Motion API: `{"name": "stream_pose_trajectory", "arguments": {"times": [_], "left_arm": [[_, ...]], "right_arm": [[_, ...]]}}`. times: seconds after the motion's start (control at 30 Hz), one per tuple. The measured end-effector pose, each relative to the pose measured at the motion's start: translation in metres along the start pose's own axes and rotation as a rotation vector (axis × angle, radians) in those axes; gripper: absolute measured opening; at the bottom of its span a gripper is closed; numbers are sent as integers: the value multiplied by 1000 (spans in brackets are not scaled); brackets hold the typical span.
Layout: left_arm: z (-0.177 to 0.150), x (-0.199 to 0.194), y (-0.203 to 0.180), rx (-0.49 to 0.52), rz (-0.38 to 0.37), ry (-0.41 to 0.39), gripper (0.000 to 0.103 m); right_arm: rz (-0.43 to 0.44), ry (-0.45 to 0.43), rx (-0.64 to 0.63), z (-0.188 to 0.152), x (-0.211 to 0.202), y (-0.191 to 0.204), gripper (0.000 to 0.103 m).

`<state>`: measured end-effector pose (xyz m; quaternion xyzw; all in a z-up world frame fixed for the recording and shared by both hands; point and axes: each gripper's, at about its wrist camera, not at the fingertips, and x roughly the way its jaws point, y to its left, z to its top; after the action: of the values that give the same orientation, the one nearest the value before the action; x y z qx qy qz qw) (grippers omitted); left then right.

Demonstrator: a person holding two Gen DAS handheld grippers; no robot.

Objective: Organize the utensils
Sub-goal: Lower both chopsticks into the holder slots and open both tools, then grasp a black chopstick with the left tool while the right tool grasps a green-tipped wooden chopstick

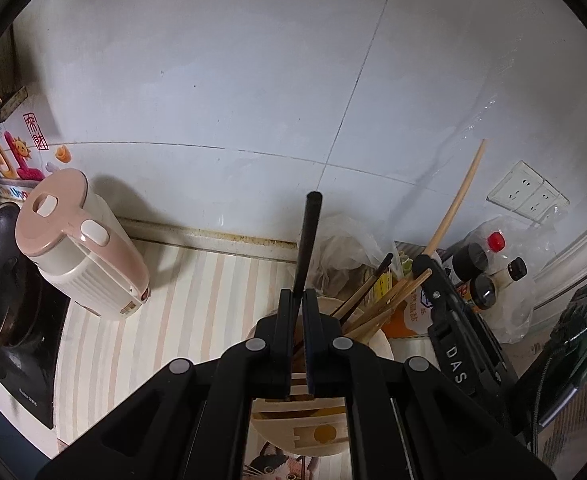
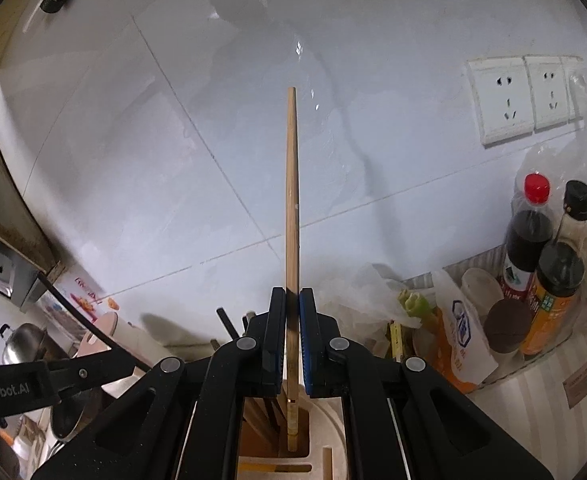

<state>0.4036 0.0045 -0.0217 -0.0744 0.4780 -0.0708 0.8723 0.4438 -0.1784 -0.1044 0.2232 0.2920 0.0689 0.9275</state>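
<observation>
Beige plastic utensil holder (image 1: pixel 377 344) stands on the striped worktop (image 1: pixel 197 288), directly under both tongs. Several wooden and dark chopsticks (image 1: pixel 377 300) already lean inside it, fanned toward the right.

Left tongs (image 1: pixel 298 294): jaws together, clamped on a black chopstick (image 1: pixel 308 240) that points upward; its lower end is hidden behind the jaws, so whether it has entered a slot cannot be told from this view.

Right tongs (image 2: pixel 292 300): jaws together, clamped on a long wooden chopstick (image 2: pixel 291 200), near upright. In the right wrist view its lower tip sits inside an open compartment of the holder, beside other sticks stored there; whether it touches the bottom cannot be told.

Judgement: task well advanced. Most sticks appear stowed; these two are at the insertion step, not yet released. Remaining: let both go, confirm they settle. No loose utensils visible on the worktop near the kettle (image 1: pixel 81 240) or the sauce bottles (image 2: pixel 533 240), though part of it is hidden.
</observation>
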Motion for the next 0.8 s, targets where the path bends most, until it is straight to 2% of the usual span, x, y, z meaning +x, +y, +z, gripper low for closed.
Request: {"name": "stream_pose_trajectory", "arguments": {"times": [0.1, 0.17, 0.23, 0.3, 0.33, 0.37, 0.43, 0.5, 0.57, 0.7, 0.8], "left_arm": [[0, -7, 1, -4, -8, 13, 5], [-2, -18, 0, -6, -6, 2, 7], [-4, -31, -2, 9, 1, -20, 13], [-9, -46, 0, 12, 23, -54, 36], [-11, -52, 2, 7, 33, -68, 63], [-15, -58, 5, 0, 40, -85, 80], [-25, -71, 12, -14, 60, -129, 82], [-33, -74, 17, -13, 73, -134, 86], [-45, -76, 22, -12, 92, -144, 103], [-75, -67, 31, -21, 143, -132, 103], [-99, -53, 35, -29, 153, -90, 103]], "right_arm": [[15, 49, -17, -1, 1, 1, 8], [18, 70, -29, 0, -3, 1, 18], [25, 83, -32, 4, -15, -1, 48], [30, 81, -22, 7, -29, -5, 55], [18, 79, -23, 10, -39, -6, 57], [6, 78, -24, 11, -47, -8, 58], [-18, 74, -22, 13, -68, -15, 63], [-44, 74, -15, 11, -82, -22, 65], [-84, 88, 11, 8, -97, -34, 69], [-133, 131, 105, -12, -117, -67, 80], [-215, 185, 112, -33, -120, -89, 80]]}}
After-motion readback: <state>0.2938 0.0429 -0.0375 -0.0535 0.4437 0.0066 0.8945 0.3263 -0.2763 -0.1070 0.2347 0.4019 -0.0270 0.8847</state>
